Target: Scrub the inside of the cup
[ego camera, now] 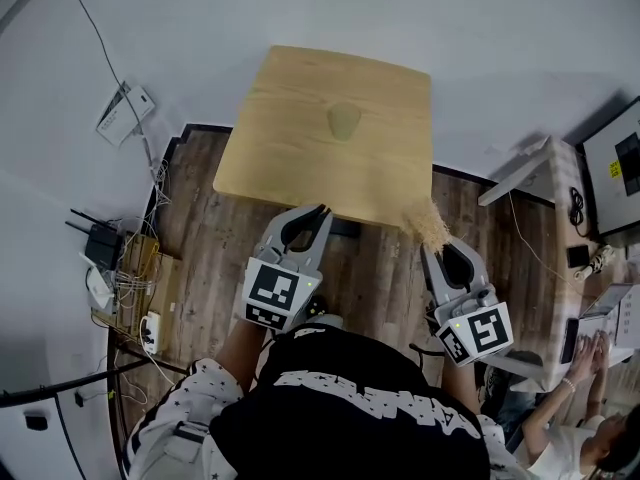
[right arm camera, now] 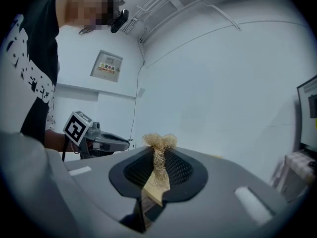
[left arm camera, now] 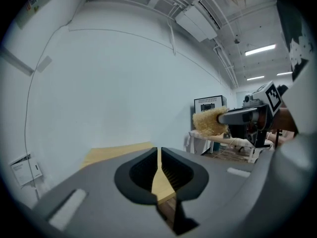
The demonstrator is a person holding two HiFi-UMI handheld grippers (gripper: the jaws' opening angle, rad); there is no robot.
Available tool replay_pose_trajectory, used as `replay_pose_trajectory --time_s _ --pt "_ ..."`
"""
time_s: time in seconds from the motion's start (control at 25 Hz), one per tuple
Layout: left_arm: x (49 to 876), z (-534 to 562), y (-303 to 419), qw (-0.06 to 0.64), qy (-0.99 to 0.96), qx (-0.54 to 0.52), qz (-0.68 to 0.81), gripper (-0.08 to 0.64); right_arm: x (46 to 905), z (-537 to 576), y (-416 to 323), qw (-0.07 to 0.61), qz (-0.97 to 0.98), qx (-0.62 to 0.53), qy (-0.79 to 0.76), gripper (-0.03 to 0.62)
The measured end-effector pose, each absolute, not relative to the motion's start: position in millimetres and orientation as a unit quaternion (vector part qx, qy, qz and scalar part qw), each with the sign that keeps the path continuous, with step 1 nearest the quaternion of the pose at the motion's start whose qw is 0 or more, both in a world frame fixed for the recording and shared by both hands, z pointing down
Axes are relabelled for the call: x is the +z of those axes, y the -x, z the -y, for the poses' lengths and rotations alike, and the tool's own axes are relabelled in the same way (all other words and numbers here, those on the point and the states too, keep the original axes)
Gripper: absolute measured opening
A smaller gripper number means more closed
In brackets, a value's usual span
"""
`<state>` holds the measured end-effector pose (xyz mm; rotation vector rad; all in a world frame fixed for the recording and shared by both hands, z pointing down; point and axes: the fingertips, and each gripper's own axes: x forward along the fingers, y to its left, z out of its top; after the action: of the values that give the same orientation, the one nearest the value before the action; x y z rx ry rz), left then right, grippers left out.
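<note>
Black router (ego camera: 100, 240), tangled cables (ego camera: 135, 278) and a white power strip (ego camera: 150, 333) crowd the floor at the far left, well apart from the work.

Next comes the left gripper (ego camera: 319, 211). Its jaws are pressed together with nothing between them, and its tips hang just over the near edge of the pale wooden table (ego camera: 280, 158).

A translucent cup (ego camera: 343, 120) sits on that table toward the far side, near the middle. It is well ahead of both grippers and touched by neither. Seen from above, it lies slightly right of the left gripper's line and left of the right gripper's. Only bare tabletop lies between the cup and the fingertips.

The right gripper (ego camera: 432, 248) hovers off the table's near right corner, above the dark plank floor (ego camera: 380, 278). Its jaws are pinched on a straw-coloured fibrous scrubber (ego camera: 430, 225), whose tuft sticks out past the tips and overlaps the corner of the table.

Farther right stand a white desk (ego camera: 525, 168) and a monitor (ego camera: 620, 168). Another person (ego camera: 590, 428) sits there at a laptop (ego camera: 600, 318), clear of the table.
</note>
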<state>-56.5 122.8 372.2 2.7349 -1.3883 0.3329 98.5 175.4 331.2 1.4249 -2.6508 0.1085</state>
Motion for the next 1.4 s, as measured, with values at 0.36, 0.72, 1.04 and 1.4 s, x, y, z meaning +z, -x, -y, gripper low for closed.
replay_pose_trajectory --time_s 0.36,0.72,1.04,1.4 --pt "383 -105 101 0.047 -0.886 0.096 0.452 0.039 333 -154 -66 0.078 0.873 0.033 -0.479 0.067" --pt "387 -96 108 0.052 -0.884 0.091 0.456 0.054 341 -138 -61 0.082 0.875 0.04 -0.475 0.067" --pt "392 -86 132 0.054 -0.863 0.116 0.488 0.069 340 -94 -49 0.06 0.892 0.037 -0.447 0.067" --pt "393 -46 127 0.051 -0.853 0.125 0.504 0.094 335 -42 -46 0.044 0.904 0.032 -0.424 0.067"
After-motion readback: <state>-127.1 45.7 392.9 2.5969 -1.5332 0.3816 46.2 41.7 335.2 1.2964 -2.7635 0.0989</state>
